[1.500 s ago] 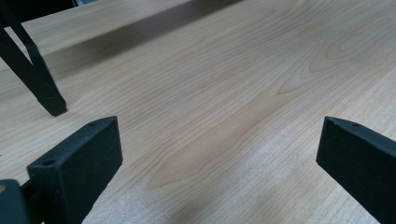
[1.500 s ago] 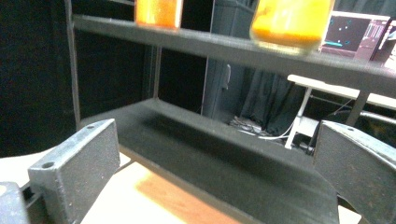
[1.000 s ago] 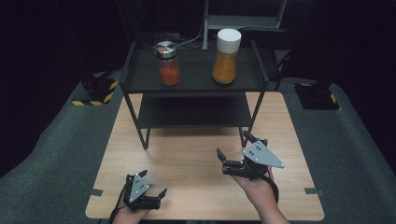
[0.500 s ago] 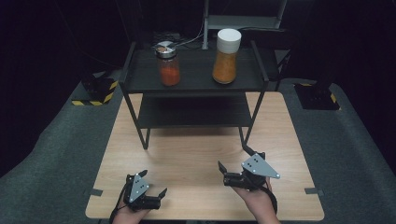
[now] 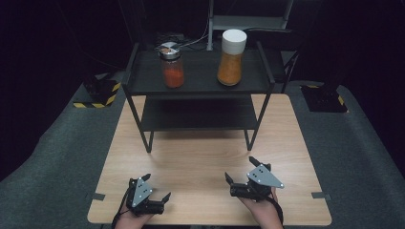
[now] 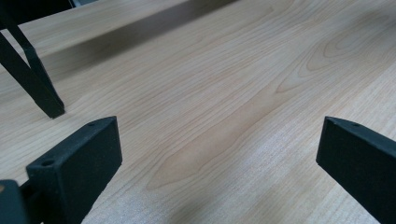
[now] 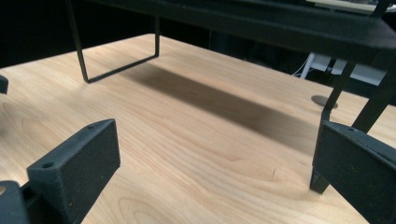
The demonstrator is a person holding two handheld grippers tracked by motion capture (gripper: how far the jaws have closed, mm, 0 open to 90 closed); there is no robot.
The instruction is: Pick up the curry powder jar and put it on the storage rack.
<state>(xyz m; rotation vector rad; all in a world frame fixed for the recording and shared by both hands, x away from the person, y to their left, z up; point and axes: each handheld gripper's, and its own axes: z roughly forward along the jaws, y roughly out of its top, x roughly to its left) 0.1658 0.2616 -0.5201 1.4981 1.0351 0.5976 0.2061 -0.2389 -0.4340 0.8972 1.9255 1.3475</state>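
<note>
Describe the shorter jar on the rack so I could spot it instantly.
Find the black two-tier rack at the table's far end. On its top shelf stand two jars; the shorter jar, on the left, holds red powder under a metal lid, unlike the taller white-capped orange jar.

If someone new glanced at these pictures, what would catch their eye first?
Two jars of orange-red contents stand on the black shelf rack's top tier: a metal-lidded jar at left, a taller white-capped jar at right. Near the wooden table's front edge, the left gripper and right gripper wait open and empty.

Black cable (image 5: 199,40) behind rack
</note>
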